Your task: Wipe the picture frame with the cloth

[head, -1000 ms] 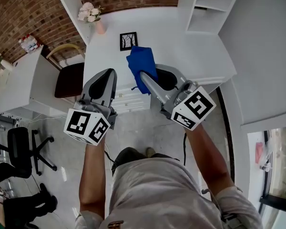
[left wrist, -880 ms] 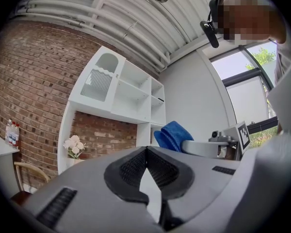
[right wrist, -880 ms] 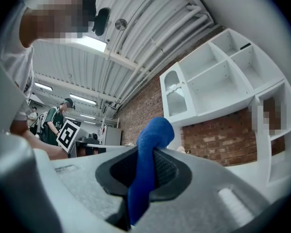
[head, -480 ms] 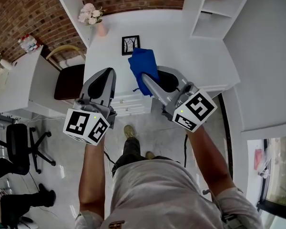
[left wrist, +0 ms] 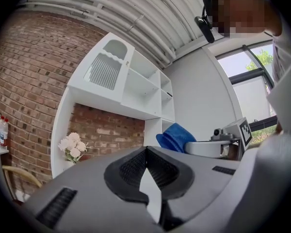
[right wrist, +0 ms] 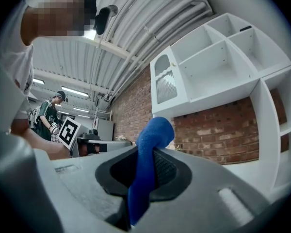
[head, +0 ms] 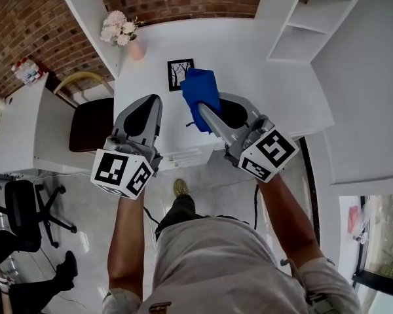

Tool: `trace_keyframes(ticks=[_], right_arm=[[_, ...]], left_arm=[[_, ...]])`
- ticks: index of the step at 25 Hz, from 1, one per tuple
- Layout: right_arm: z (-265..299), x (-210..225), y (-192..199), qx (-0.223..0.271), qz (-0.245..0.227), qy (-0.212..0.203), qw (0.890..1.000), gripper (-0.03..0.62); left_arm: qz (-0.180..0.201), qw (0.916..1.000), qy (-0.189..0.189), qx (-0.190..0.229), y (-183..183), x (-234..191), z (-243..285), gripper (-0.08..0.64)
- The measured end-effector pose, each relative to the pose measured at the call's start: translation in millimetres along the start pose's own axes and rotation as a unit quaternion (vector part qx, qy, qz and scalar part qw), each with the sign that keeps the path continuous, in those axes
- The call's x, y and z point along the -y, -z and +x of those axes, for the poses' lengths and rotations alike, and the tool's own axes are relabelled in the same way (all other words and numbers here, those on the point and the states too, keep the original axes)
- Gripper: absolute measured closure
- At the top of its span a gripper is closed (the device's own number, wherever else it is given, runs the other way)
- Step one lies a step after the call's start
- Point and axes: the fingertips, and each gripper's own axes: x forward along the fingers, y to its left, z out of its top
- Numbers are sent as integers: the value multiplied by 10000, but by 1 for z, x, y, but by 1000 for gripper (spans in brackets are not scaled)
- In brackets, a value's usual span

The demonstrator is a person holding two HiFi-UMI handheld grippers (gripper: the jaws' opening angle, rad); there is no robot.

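Cloth (head: pixel 202 90), bright blue and bunched, is pinched between the closed jaws of the right gripper (head: pixel 201 108). Its loose bulk sticks out past the fingertips, just right of the picture frame (head: pixel 180 74); whether it touches the frame cannot be told from the head view. The picture frame, black-edged with a tree-like drawing, sits on the white desk (head: pixel 268 70). The left gripper (head: pixel 149 104) hovers to the frame's lower left, above the desk's near edge, its jaws pressed fully together with nothing between them. Left of the frame and further back stands a pink vase of pale flowers (head: pixel 120 30). A dark-seated chair (head: pixel 90 122) sits well left of the frame, beside the desk.
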Motion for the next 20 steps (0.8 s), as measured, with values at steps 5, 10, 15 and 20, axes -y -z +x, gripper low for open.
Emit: trace_keyframes(ticks=[5,10,15,20], right_arm=[[42,31,8,-116,21,241,9996,545],[81,56,18,-240,26,494,9985,545],[108,73,32,-412,106,692,9967,545],[123,93,45,-614,156,808,9947,545]], left_arm=[[-90,9998,133,-97,6,-46,29,560],[-183,9991,317,-206,17,-86,55,560],[-274,9976,481,-410,33,-115,76,560],[-430,9961,476,-613,49,-135,94,560]])
